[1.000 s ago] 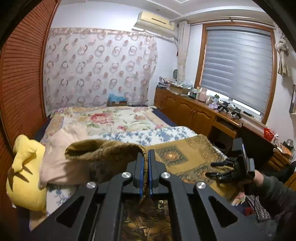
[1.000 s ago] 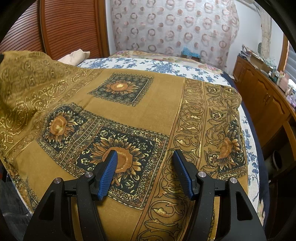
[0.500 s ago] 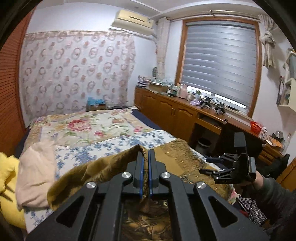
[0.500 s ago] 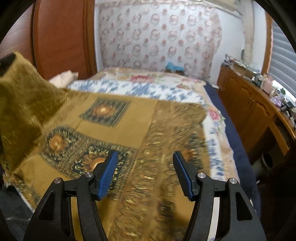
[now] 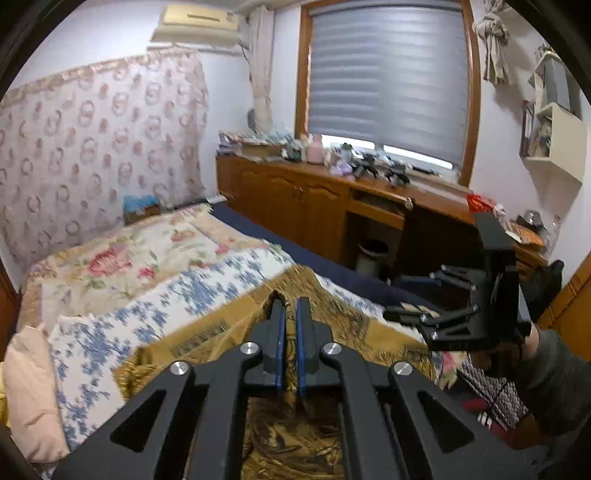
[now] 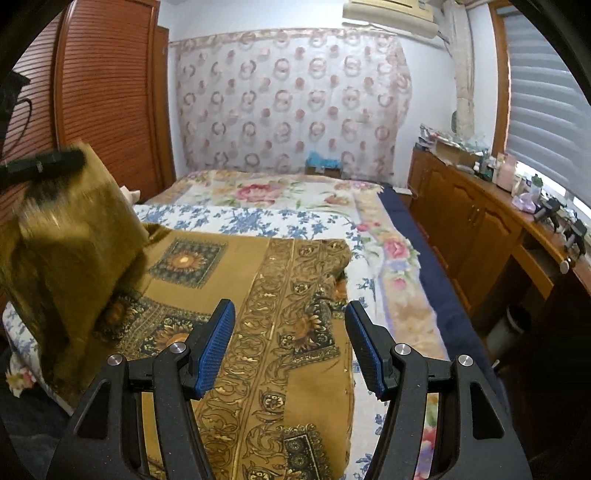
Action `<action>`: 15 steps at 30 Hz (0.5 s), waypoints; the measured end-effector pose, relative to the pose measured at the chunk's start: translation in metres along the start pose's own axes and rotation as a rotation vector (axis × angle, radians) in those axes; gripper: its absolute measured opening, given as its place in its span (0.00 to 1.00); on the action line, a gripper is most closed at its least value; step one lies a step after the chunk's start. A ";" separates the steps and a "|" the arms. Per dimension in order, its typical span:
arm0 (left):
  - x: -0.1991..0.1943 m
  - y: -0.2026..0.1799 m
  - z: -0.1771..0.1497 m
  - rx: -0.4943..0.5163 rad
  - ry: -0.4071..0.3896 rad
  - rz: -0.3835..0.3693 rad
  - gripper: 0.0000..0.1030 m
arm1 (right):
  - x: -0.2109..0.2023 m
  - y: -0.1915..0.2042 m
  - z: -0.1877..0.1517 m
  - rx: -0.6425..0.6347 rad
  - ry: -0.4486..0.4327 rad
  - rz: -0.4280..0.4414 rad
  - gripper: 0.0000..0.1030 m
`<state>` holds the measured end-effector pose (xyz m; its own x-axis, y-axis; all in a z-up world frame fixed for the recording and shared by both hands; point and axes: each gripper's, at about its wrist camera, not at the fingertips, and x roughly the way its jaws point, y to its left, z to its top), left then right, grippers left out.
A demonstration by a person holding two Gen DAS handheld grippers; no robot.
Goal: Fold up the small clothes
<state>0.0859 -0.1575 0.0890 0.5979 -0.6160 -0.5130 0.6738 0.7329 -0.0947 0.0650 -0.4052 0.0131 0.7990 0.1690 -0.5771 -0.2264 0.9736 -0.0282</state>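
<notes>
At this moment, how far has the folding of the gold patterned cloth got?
Early: no finished fold shows. The left gripper is shut on an edge of the gold cloth, lifting it over the part lying flat on the bed. The right gripper hovers open, holding nothing. Laying that edge down and later folds remain.

Readable text: none in either view.
White air conditioner [image 5: 201,18] high on the wall: no brand mark can be made out.
Small bottles and boxes [image 6: 506,171] on the long wooden bench [image 5: 332,192] under the window: labels too small and blurred to read.
Mustard-gold cloth with sunflower squares and scrollwork borders [image 6: 280,295] on the bed: ornament only, no lettering.
Red packet [image 5: 480,202] at the bench's near end: print blurred, unreadable.
</notes>
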 end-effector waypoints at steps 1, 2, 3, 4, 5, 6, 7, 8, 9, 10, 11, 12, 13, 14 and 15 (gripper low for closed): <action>0.004 0.000 -0.004 -0.006 0.017 -0.011 0.06 | 0.002 0.001 0.000 0.000 0.002 0.001 0.62; 0.006 0.000 -0.006 -0.007 0.022 -0.009 0.07 | -0.001 0.000 0.000 -0.002 0.004 0.002 0.62; 0.006 0.000 -0.009 -0.009 0.022 0.006 0.08 | 0.000 0.000 -0.001 -0.002 0.006 0.004 0.62; 0.006 0.000 -0.010 -0.012 0.021 0.015 0.11 | 0.001 0.001 -0.001 0.000 0.008 0.007 0.62; 0.005 0.003 -0.013 -0.023 0.020 0.023 0.15 | 0.001 0.002 -0.001 0.001 0.010 0.011 0.62; 0.002 0.004 -0.014 -0.036 0.020 0.028 0.17 | 0.001 0.001 -0.001 0.002 0.011 0.014 0.62; -0.001 0.007 -0.017 -0.045 0.016 0.036 0.21 | 0.001 0.002 -0.001 0.005 0.013 0.022 0.62; -0.005 0.008 -0.018 -0.048 0.012 0.040 0.24 | 0.002 0.003 -0.001 0.006 0.014 0.028 0.62; -0.008 0.009 -0.019 -0.049 0.008 0.046 0.24 | 0.003 0.006 -0.001 0.005 0.017 0.038 0.62; -0.009 0.011 -0.022 -0.050 0.005 0.057 0.25 | 0.004 0.007 -0.001 0.003 0.019 0.044 0.62; -0.011 0.014 -0.025 -0.052 0.004 0.065 0.26 | 0.005 0.010 0.000 -0.003 0.021 0.052 0.62; -0.014 0.018 -0.028 -0.055 0.004 0.074 0.27 | 0.007 0.013 0.000 -0.008 0.025 0.060 0.62; -0.016 0.021 -0.031 -0.060 0.004 0.084 0.27 | 0.009 0.016 0.000 -0.013 0.028 0.069 0.62; -0.019 0.025 -0.036 -0.068 0.003 0.093 0.28 | 0.012 0.019 0.000 -0.017 0.034 0.081 0.62; -0.022 0.029 -0.039 -0.076 0.003 0.101 0.28 | 0.015 0.024 0.000 -0.022 0.043 0.096 0.62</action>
<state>0.0754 -0.1113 0.0642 0.6598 -0.5371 -0.5256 0.5751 0.8111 -0.1068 0.0719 -0.3797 0.0033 0.7488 0.2539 -0.6122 -0.3130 0.9497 0.0111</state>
